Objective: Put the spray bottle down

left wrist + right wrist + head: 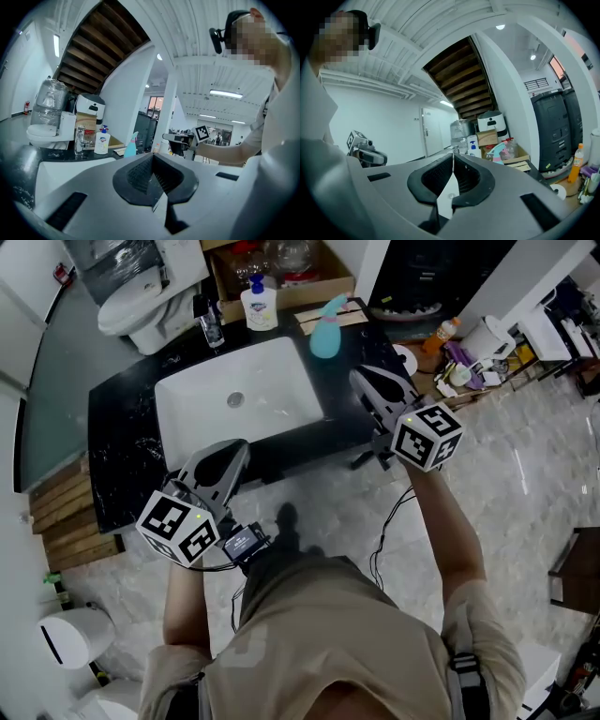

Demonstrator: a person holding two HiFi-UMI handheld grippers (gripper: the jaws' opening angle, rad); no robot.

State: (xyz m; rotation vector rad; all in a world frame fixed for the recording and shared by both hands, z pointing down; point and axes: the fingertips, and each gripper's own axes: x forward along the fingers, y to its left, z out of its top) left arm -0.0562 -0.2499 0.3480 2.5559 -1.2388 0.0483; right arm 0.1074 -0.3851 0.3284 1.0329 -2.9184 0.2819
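Standing on the counter (122,446) at upper centre, by the sink's (173,442) upper right corner, the bottle (325,329) looks already set down. Left gripper (232,450) and right gripper (362,379) hang lower in frame, jaws pinched together, empty. Nothing left, I'd say.

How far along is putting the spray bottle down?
Done: the spray bottle stands upright on the black counter by the sink's corner. In hand: nothing; the left hand-held gripper and right hand-held gripper are both shut, empty, clear of the bottle. Left: nothing that shows.
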